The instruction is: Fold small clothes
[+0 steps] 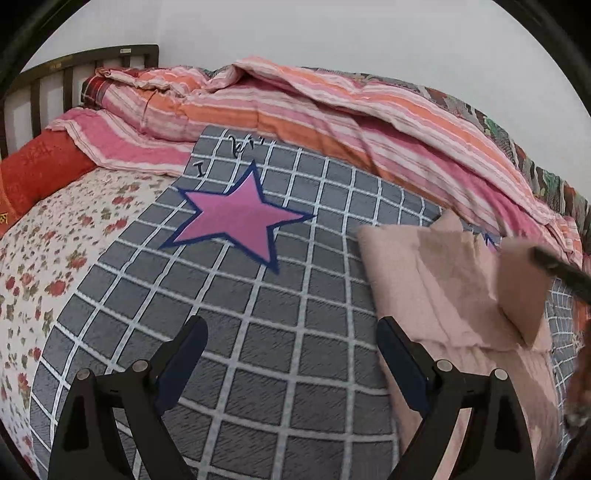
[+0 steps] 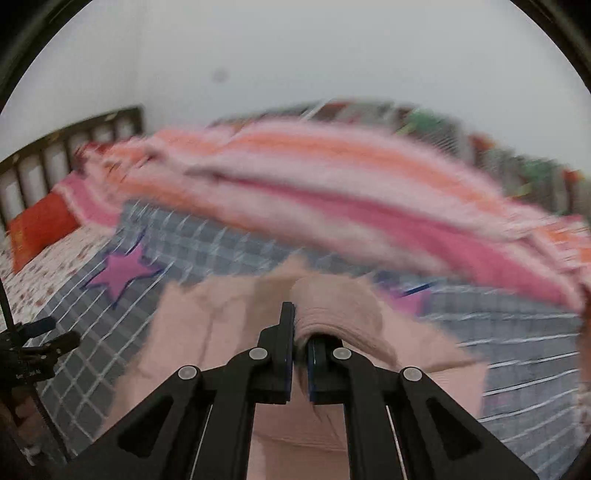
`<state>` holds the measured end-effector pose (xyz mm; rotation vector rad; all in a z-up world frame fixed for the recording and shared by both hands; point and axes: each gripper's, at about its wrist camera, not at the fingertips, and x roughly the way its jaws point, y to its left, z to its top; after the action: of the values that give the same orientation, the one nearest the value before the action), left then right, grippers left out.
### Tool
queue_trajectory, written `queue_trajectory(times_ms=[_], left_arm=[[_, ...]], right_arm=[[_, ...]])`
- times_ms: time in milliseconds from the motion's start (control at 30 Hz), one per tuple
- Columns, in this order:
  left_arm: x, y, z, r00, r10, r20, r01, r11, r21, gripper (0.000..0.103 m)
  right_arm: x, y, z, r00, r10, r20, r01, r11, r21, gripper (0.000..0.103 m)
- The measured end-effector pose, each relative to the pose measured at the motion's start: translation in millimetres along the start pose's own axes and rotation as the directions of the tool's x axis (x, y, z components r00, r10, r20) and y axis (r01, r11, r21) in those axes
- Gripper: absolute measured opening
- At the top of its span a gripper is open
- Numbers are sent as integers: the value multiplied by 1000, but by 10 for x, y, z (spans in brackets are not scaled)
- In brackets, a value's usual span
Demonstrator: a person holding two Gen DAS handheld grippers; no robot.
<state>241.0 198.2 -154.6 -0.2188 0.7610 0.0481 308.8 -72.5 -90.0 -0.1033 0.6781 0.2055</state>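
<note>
While the right gripper was clamped on a raised fold of the pink garment, the left gripper hung with its jaws spread wide and empty over the grey checked blanket, just beside the garment's left edge. The garment lay partly folded on the blanket at the right side of the left wrist view, one flap lifted clear of the rest. The step in hand appeared to be carrying that flap across the body of the garment to make a fold. The next move probably called for laying the flap flat and square on the layer beneath, then releasing it; the left gripper might need to pin the near edge so the cloth did not drag. The right wrist view was blurred. The blanket, marked with a pink star, covered a bed with a flowered sheet, a heaped striped quilt, a red pillow, a dark slatted headboard and a plain pale wall behind.
</note>
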Motion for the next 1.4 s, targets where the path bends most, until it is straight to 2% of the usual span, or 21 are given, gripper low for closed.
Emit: queue_trajectory(times_ms=[100,167,200,233,300,467,567,667,767,900,1033,1100,1167,1200,1233,1400], left_arm=[[8,15,-50,1000,-6,-6,6,1000,10,92],[17,14,-66,1000,-19,-9,19,1000,11,92],[24,6,-66,1000,-25,-11,25,1000,12,92],[33,-15,-67,999,-34,-14,35,999,16,92],[39,-85,-59,999,-52,-14,53,998,35,92],[45,-341,-48,991,-129,-37,132,989,73,92],[47,-606,-41,981,-187,-45,191,975,111,91],[70,-896,-44,972,-226,-66,233,962,142,91],[110,-1255,-58,964,-249,-98,264,944,200,91],[202,-1698,-107,968,-216,-129,245,926,289,91],[384,-1982,-151,975,-156,-155,199,926,320,91],[475,-2051,-156,984,-117,-136,156,935,320,91],[589,-2059,-145,989,-85,-124,119,947,298,81],[626,-2042,-130,990,-79,-119,111,952,287,66],[662,-2003,-107,991,-64,-114,93,957,274,56],[641,-1561,8,992,-94,-88,103,988,111,55]], right_arm=[[390,285,-180,994,69,-90,-70,998,-1,9],[602,429,-317,979,113,-171,-115,993,3,30],[656,446,-363,971,132,-197,-133,991,5,45],[683,468,-412,962,160,-220,-162,987,11,46],[645,471,-458,959,175,-223,-177,984,9,48],[132,126,-557,983,127,-132,-129,992,-4,62],[-232,-279,-707,997,28,-70,-28,1000,-6,63],[-390,-649,-842,997,-51,-66,53,998,30,63],[-470,-1033,-994,993,-89,-75,97,989,112,63],[-479,-1325,-1122,987,-143,-67,152,976,156,63],[-443,-1540,-1289,986,-151,-65,161,966,203,63],[-378,-1559,-1328,987,-144,-77,158,961,229,63],[-356,-1646,-1365,988,-119,-100,142,953,267,63],[-356,-1680,-1379,989,-104,-105,129,952,277,63],[-359,-1685,-1384,989,-103,-102,127,952,279,63],[-340,-1761,-1475,988,-101,-120,132,945,298,63]])
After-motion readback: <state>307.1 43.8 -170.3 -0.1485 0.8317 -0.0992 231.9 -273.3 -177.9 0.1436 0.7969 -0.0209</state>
